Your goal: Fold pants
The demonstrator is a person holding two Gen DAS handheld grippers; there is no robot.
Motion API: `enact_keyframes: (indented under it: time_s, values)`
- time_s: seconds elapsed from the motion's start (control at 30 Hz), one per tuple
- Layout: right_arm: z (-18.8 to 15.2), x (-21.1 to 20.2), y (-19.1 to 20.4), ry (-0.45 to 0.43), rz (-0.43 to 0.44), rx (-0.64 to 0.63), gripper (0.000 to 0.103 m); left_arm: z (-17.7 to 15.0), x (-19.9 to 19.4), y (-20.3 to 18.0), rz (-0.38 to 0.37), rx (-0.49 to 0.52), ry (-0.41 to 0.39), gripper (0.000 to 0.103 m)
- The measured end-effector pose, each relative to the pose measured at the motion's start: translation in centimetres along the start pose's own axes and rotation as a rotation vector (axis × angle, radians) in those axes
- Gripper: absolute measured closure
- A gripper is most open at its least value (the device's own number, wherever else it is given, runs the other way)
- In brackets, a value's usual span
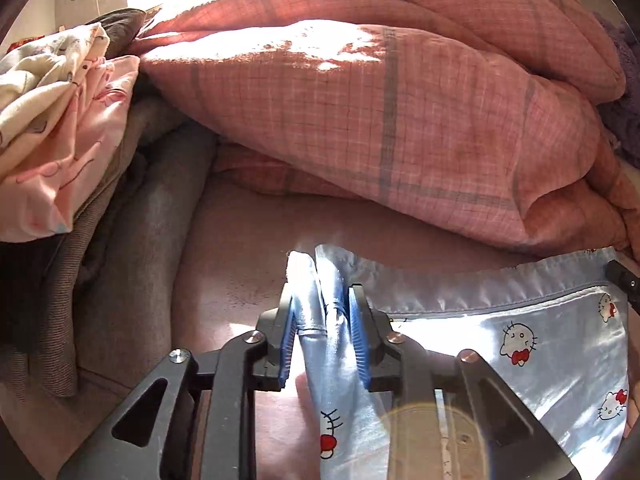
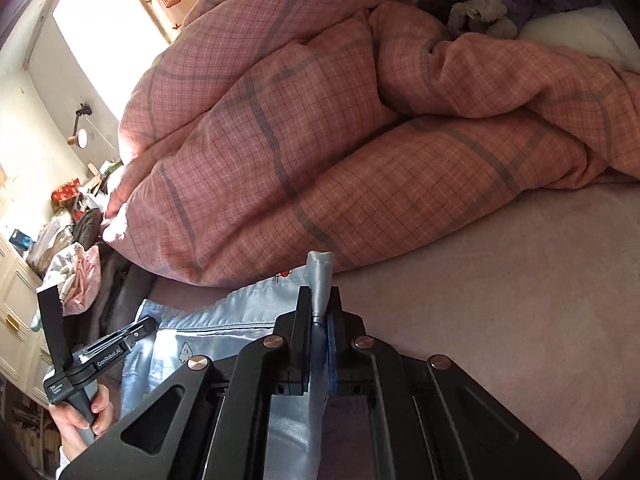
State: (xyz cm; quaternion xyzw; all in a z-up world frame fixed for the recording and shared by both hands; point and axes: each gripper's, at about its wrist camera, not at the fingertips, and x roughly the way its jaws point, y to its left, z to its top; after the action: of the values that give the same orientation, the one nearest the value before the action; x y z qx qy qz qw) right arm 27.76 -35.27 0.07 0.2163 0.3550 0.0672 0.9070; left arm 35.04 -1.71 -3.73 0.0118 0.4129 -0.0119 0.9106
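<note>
Bunching pants (image 1: 328,332) between left gripper (image 1: 323,320)

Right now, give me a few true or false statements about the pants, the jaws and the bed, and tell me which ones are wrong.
1. The pants are light blue with cartoon cats. True.
2. The right gripper has fabric between its jaws. True.
3. The left gripper is empty. False: bunched pants fabric sits between its jaws.
4. The duvet is plain green. False: it is pink checked.
5. The pants lie on the floor. False: they lie on the bed sheet.
</note>
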Motion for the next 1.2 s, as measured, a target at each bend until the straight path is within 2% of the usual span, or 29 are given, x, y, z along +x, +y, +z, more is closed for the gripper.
enact_keyframes:
  time_s: [0.03, 0.1, 0.13, 0.2, 0.33, 0.4, 0.5, 0.63, 0.7, 0.73, 0.8, 0.9, 1.03, 1.2]
  values:
    - [-0.1, -0.2, 0.1, -0.01, -0.017, -0.008, 0.084, 0.0, -0.5, 0.3, 0.015, 0.0, -0.013, 0.071]
    - [0.0, -0.8, -0.1, -0.037, -0.046, -0.006, 0.061, 0.0, -1.9, 0.9, -0.008, -0.004, -0.042, 0.071]
    - [0.1, -1.3, -0.1, -0.051, -0.049, -0.003, 0.058, -0.1, -2.5, 1.0, -0.016, -0.004, -0.057, 0.071]
    - [0.4, -2.5, -0.2, -0.071, -0.039, 0.0, 0.057, -0.4, -4.7, 1.3, -0.024, 0.017, -0.099, 0.067]
    - [0.1, -6.4, 0.6, -0.111, 0.048, 0.012, 0.056, -1.7, -11.0, 0.5, -0.036, 0.065, -0.205, 0.064]
    - [-0.2, -9.1, 2.3, -0.151, 0.07, -0.031, 0.054, -3.3, -14.8, 0.9, -0.033, 0.084, -0.283, 0.06]
    - [-1.2, -13.5, 5.7, -0.219, 0.041, -0.127, 0.049, -4.3, -18.5, 1.5, -0.05, 0.068, -0.383, 0.055]
    - [-4.3, -19.3, 9.1, -0.285, 0.081, -0.205, 0.049, -7.0, -22.4, 2.2, -0.097, 0.066, -0.421, 0.059]
    - [-6.4, -21.4, 10.2, -0.283, 0.107, -0.222, 0.05, -9.4, -23.2, 1.7, -0.116, 0.083, -0.395, 0.075]
    - [-7.7, -22.2, 10.6, -0.28, 0.107, -0.232, 0.051, -10.6, -23.3, 1.4, -0.136, 0.092, -0.374, 0.079]
    - [-10.7, -23.6, 11.4, -0.287, 0.088, -0.267, 0.068, -13.7, -23.6, 0.9, -0.181, 0.092, -0.318, 0.091]
    - [-15.0, -24.5, 12.1, -0.294, 0.039, -0.322, 0.082, -17.0, -23.2, -0.2, -0.245, 0.109, -0.277, 0.095]
    - [-18.8, -24.8, 11.5, -0.278, 0.022, -0.307, 0.082, -20.3, -23.5, -2.0, -0.209, 0.158, -0.313, 0.095]
    - [-21.8, -24.0, 10.3, -0.232, -0.006, -0.309, 0.082, -22.4, -22.1, -2.8, -0.238, 0.149, -0.247, 0.095]
